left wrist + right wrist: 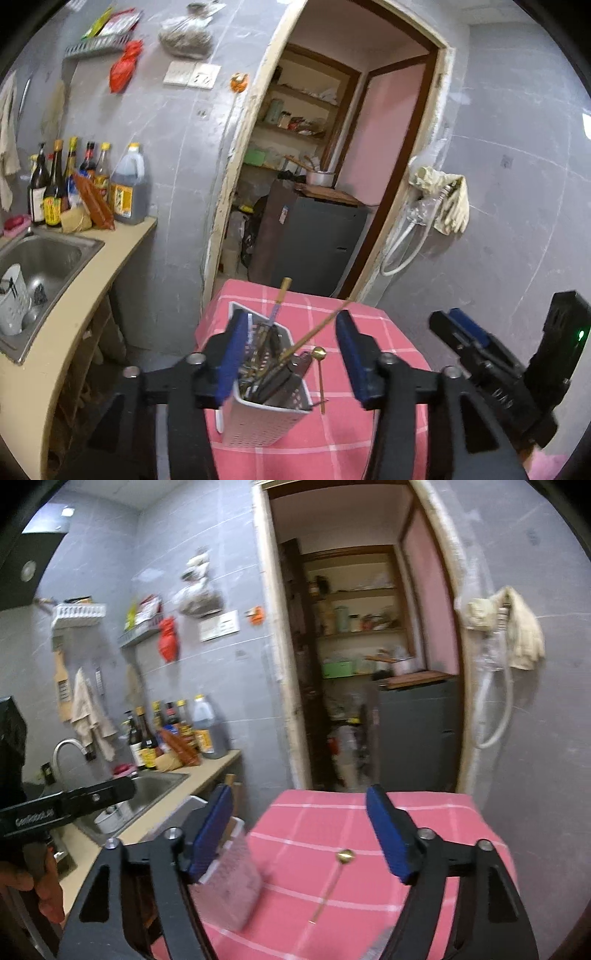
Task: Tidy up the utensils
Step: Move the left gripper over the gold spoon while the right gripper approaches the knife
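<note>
On the pink checked desk [332, 435] stands a white perforated utensil holder [264, 417], already crowded with chopsticks and dark-handled cutlery, and the left hand-held gripper [291, 358] is around its upper part: the jaws stand moderately apart, with the left pad lying along the holder's left rim, whether touching it I cannot tell, and the right pad well clear, so nothing is gripped. One long gold chopstick [314, 332] leans out of the holder toward 1 o'clock. Just beside the holder, at its 3 o'clock, lies a small gold spoon [320, 376] flat on the cloth, the one piece not yet put away. In the right wrist view that spoon [332, 878] sits between the wide-open, empty jaws of the right hand-held gripper [306, 834], ahead of the pads, bowl at 12 o'clock and handle tip running back toward 7 o'clock, so its long axis lies nearly along the pointing line. The holder [229, 878] shows blurred at 9 o'clock of the spoon. By my judgement the right hand-held gripper is better placed for the spoon, and a thin handle lying flat will need a low, square pinch across it.
</note>
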{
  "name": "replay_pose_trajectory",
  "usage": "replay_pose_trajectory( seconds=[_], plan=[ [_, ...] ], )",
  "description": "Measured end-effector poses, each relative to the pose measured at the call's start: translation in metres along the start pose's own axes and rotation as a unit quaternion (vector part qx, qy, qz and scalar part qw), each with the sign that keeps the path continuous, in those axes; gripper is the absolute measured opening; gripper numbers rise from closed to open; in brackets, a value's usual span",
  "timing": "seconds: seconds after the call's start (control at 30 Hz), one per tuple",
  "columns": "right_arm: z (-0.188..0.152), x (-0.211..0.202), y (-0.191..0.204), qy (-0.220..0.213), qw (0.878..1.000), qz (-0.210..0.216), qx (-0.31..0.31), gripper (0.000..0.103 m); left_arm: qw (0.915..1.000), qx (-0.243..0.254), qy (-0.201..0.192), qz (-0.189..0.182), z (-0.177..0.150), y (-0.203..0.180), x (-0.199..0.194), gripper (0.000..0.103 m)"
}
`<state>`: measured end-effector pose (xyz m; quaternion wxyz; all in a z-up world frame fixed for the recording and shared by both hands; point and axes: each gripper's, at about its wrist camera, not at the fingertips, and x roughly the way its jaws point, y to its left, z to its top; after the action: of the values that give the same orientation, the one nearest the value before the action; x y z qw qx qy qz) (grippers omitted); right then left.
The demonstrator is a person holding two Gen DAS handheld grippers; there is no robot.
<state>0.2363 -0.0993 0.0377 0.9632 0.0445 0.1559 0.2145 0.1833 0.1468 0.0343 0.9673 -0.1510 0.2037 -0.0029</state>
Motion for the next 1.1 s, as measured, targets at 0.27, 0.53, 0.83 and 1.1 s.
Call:
replay_pose_trajectory(
  seconds=[0.27,0.53,0.83,1.1],
  plan=[
    [-0.004,-0.045,-0.035,-0.019,0.997,-0.069,0.003,0.096,0.9971,0.067,-0.029,-0.023,-0.016,-0.048,-0.007,0.090],
    [-0.020,-0.073,-0.067,-0.007,0.993,-0.121,0.003,0.102,0.9940,0.101,-0.021,-0.036,-0.043,-0.085,0.008,0.102],
    [-0.054,-0.072,-0.108,0.041,0.986,-0.163,0.011,0.102,0.9921,0.110,0.026,-0.053,-0.073,-0.106,0.043,0.102],
    [-0.085,-0.047,-0.137,0.082,0.984,-0.158,0.011,0.102,0.9896,0.117,0.064,-0.055,-0.097,-0.115,0.080,0.102]
  ],
)
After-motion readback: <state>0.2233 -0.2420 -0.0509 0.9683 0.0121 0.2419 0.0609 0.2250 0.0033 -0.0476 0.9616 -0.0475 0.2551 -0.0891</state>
